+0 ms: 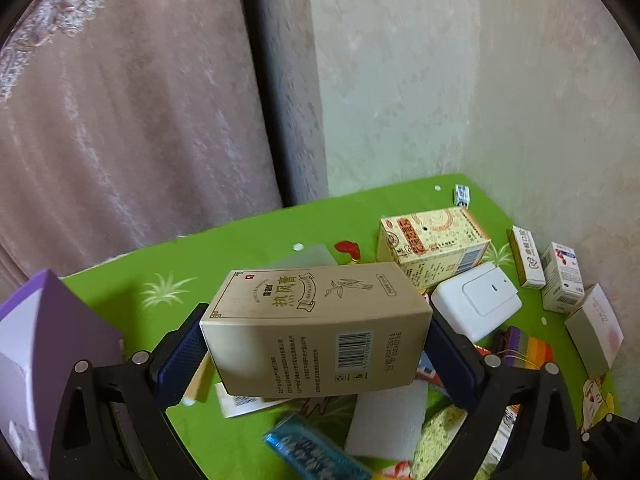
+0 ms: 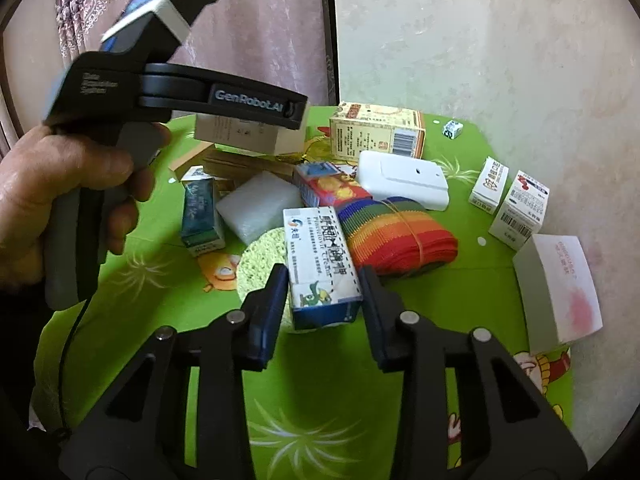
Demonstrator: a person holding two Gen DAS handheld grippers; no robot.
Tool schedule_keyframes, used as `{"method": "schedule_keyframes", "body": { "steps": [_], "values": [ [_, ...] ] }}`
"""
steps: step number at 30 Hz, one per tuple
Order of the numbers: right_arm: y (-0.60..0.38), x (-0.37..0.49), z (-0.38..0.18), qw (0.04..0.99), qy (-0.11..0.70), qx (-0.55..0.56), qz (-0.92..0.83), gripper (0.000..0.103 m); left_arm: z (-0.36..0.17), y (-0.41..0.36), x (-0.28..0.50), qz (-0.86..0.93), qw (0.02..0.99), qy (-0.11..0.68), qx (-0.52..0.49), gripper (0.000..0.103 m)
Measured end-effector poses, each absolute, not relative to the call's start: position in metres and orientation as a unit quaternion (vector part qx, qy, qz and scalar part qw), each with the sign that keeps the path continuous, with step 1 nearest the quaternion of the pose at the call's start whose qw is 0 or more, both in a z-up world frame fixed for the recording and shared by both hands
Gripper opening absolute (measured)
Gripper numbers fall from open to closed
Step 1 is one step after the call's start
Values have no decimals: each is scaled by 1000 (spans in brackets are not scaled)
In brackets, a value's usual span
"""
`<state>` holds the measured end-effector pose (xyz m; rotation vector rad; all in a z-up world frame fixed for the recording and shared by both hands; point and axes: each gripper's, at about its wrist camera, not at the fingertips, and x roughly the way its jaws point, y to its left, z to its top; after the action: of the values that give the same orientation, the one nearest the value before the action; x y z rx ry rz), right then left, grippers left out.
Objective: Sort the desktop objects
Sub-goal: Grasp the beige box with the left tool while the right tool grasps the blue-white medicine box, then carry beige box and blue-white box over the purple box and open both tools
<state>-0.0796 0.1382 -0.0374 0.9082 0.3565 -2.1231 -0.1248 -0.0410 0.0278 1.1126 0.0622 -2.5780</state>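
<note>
Left wrist view: left gripper (image 1: 316, 344) is clamped on a tan box (image 1: 316, 328), blue pads pressing both short ends. Box is held crosswise, lifted clear of the green table (image 1: 224, 256), barcode face toward the camera. Below it on the table: white foam block (image 1: 384, 420), a blue packet (image 1: 316, 456), a yellow sponge (image 1: 436, 440), mostly hidden. Beyond the box: yellow carton (image 1: 434, 244) lying on its side, white switch (image 1: 476, 300) just beside it on the near side. Right edge: two small white boxes (image 1: 528, 258) (image 1: 564, 278) standing near the wall, a pink-white box (image 1: 596, 332) nearer the camera. Rainbow strap roll (image 1: 524, 346) peeks out behind the right finger. Purple box (image 1: 44, 340) at far left, blurred. Small blue-white item (image 1: 461, 194) at the table's far corner.

Right wrist view: right gripper (image 2: 324, 300) straddles a white-blue medicine box (image 2: 320, 264) lying on the table (image 2: 328, 380), its far end on the sponge (image 2: 260, 264). Left pad looks in contact with the box side; right pad is at the edge, a firm grip can't be confirmed. Box isn't lifted. Rainbow roll (image 2: 396, 236) touches the box on the right. Foam block (image 2: 256, 204) and a green-blue box (image 2: 202, 212) sit to the left, switch (image 2: 404, 184) and yellow carton (image 2: 378, 132) farther back. A hand (image 2: 68, 200) holds the left gripper's handle at upper left, with the tan box (image 2: 248, 136) in it above the table.
</note>
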Motion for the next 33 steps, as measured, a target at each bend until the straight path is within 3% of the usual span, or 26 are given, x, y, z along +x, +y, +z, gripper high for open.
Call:
{"method": "schedule_keyframes", "body": {
  "steps": [17,33],
  "values": [
    [116,-54,8,413,132,320,-842,37,83,-84,-36,-915,245,37,317,100],
    [0,12,59,519,162,256,-799,37,104,-188,86,-887,363,109,263,101]
  ]
}}
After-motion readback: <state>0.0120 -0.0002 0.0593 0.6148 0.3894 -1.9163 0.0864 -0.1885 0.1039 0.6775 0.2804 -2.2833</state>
